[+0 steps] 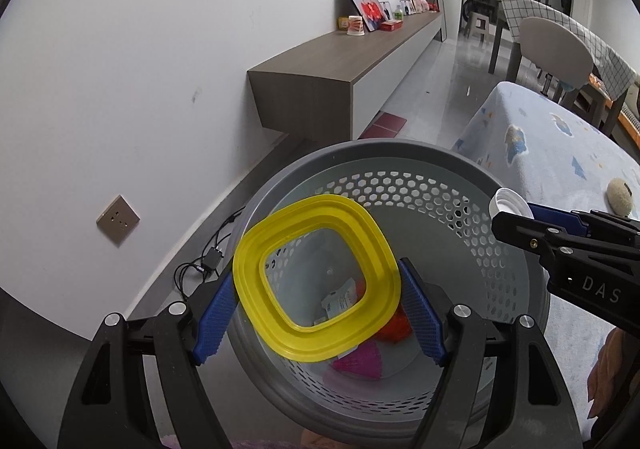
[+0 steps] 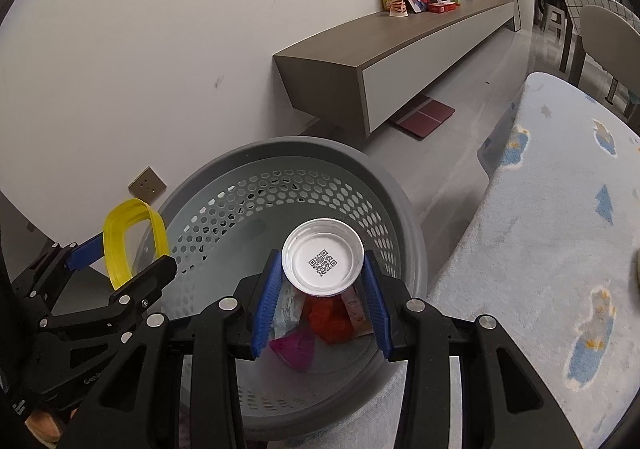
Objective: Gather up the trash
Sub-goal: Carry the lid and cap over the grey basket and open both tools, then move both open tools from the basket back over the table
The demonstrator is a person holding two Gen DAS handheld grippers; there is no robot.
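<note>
Trash items were both gripped: the yellow lid frame (image 1: 316,281) clamped in the left gripper (image 1: 320,313), the white cap (image 2: 323,257) in the right gripper (image 2: 322,301). Directly below lay the grey basket (image 1: 400,153), open mouth toward twelve o'clock.

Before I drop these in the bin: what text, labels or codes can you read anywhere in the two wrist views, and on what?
"DAS": white letters on the right gripper body, cut off.
QR code, no words: inside the white lid.
"Gen...": partly seen on the left gripper body.
Wrapper print in the grey basket: too small to read.
</note>
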